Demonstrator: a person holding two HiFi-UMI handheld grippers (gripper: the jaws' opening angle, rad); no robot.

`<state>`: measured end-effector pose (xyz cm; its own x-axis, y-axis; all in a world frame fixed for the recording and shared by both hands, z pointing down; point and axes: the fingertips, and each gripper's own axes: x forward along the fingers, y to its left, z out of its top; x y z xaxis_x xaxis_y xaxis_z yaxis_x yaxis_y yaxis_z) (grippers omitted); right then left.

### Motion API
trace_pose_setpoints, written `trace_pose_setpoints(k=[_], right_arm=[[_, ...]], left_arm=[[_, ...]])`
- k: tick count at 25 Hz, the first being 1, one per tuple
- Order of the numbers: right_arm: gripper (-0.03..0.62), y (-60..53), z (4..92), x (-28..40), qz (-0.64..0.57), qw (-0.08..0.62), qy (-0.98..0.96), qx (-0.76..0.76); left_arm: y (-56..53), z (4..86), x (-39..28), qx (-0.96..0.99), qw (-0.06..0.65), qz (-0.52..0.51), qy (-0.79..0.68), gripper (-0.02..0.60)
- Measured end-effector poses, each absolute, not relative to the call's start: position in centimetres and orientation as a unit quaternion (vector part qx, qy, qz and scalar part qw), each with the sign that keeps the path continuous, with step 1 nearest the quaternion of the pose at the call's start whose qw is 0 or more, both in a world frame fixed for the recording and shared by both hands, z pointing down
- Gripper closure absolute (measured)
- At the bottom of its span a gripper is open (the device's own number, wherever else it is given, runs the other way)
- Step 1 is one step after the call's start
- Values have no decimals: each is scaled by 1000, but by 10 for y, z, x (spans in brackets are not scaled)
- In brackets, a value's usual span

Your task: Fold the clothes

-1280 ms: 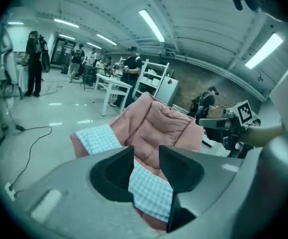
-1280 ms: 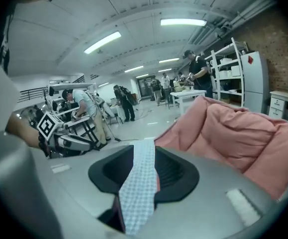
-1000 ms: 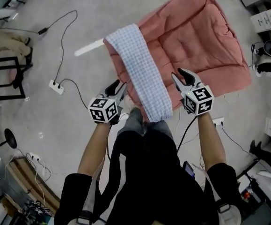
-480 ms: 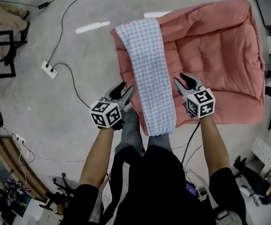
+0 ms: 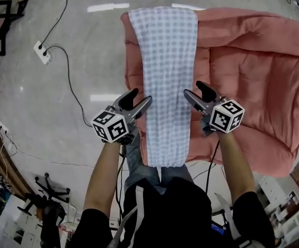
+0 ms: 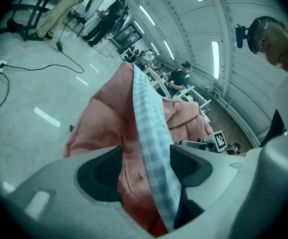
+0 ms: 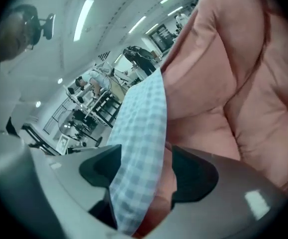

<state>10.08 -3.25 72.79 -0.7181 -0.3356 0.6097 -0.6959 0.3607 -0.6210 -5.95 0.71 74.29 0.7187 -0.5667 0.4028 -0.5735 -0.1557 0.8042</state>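
**Left gripper** [image 5: 140, 98]: released, its jaws having just been opening. Its own view shows the checked cloth [image 5: 164, 76] running between the jaws, close to the right-hand pad, with neither pad pressing on it.

**Right gripper** [image 5: 193, 89]: also released and just opened. The cloth's edge passes between its jaws, nearer the left-hand pad.

**Head view only.** From here I see the cloth as a long folded strip. It lies lengthwise between the two grippers and stretches away ahead of them. It rests on the left part of a pink quilt [image 5: 252, 71], which covers the floor [image 5: 87, 123] ahead and to the right of the right gripper. Well to the left of the left gripper, a white power strip [image 5: 42, 51] and its black cable [image 5: 71, 81] lie on bare floor.

**Gripper views only.** Far beyond the jaws I see ceiling light strips [image 6: 216, 59], a distant person [image 6: 179, 73] and dark racks [image 7: 91, 101].

**Print.** Black-and-white square markers cover the left cube [image 5: 109, 127] and the right cube [image 5: 226, 116].
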Motion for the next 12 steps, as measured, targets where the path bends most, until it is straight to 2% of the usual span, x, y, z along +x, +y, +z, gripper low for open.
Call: trace_pose_setpoints(k=[5,12], right_arm=[[230,-17,751,84,554,144,-774,270],[225,-3,763,58,631,97,-747,185]], left_arm=[[14,763,-49,735,587,-77,-330,190],[14,775,-31,738,621,-93,-245,196]])
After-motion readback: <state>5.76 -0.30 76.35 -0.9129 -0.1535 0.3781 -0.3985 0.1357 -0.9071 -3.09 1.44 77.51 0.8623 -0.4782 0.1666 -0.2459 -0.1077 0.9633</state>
